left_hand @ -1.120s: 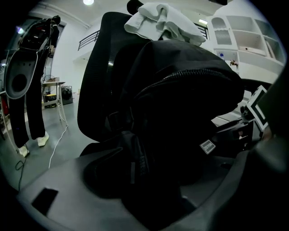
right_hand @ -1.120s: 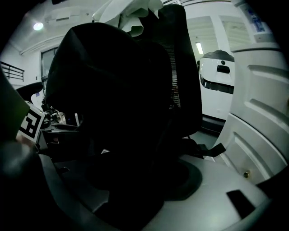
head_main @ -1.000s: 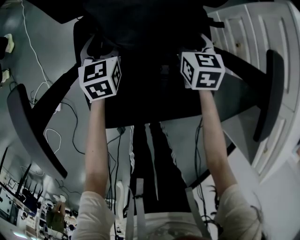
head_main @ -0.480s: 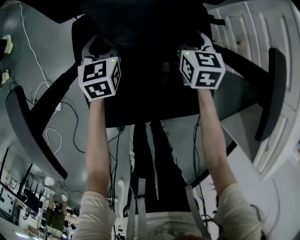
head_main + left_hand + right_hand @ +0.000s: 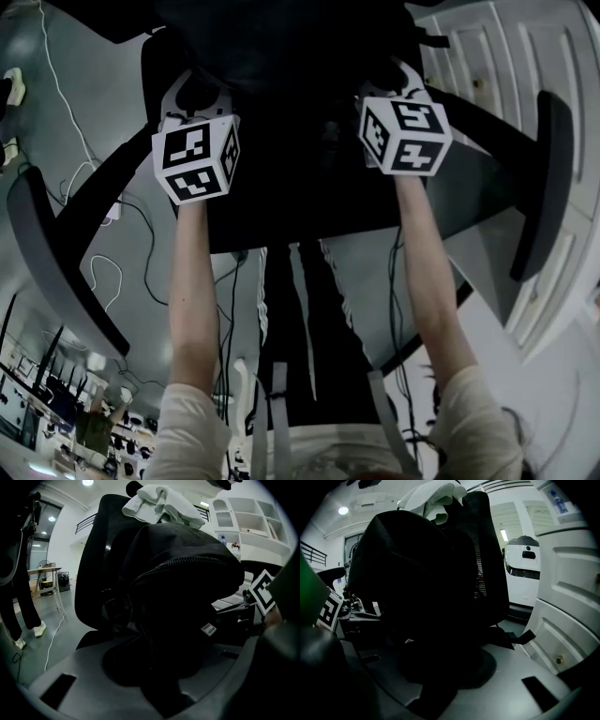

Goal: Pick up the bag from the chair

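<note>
bag point(image 5: 187, 588) sits on the chair point(image 5: 93, 550), its fabric pinched between the jaws of the left gripper point(image 5: 164, 686) and right gripper point(image 5: 436, 677). grab looks done imo, next is an even lift off the seat.

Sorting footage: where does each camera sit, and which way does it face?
Head view: on head, steeply down at backpack on office chair; forearms, left gripper, right gripper show.
Left gripper view: on left gripper, toward backpack; own fingers below.
Right gripper view: on right gripper, toward backpack's other side; own fingers below.
Gripper views share backpack, office chair, towel.
</note>
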Action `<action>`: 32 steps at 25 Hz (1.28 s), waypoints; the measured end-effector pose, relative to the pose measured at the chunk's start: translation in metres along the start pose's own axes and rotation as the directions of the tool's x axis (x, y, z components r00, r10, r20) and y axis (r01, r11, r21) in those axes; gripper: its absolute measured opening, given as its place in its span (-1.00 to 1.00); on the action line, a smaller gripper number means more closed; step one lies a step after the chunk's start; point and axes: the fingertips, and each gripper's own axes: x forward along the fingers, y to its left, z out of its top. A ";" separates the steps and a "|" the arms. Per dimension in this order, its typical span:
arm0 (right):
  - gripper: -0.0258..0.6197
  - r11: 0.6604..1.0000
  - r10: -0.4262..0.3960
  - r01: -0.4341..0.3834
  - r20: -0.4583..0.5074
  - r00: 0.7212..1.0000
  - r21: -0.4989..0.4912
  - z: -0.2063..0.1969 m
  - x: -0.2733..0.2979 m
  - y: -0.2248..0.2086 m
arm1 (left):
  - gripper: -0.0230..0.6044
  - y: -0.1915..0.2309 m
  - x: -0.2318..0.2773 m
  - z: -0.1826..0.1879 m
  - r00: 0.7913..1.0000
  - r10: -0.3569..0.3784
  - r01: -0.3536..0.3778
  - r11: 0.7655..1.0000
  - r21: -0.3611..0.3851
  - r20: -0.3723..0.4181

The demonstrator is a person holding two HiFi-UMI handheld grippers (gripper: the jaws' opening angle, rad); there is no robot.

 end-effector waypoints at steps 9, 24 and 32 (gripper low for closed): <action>-0.68 1.000 0.001 0.000 0.020 1.000 -0.007 0.009 -0.017 0.004 | -0.61 -0.008 -0.023 0.014 0.999 0.019 -0.019 1.000 -0.004 0.032; -0.72 0.998 -0.012 0.024 0.203 0.979 -0.057 0.136 -0.097 0.033 | -0.64 0.001 -0.115 0.133 0.976 0.043 -0.045 0.999 0.004 0.215; -0.73 0.994 -0.042 0.068 0.282 0.959 -0.082 0.227 -0.176 0.048 | -0.65 -0.007 -0.187 0.221 0.954 0.074 -0.076 0.997 -0.004 0.290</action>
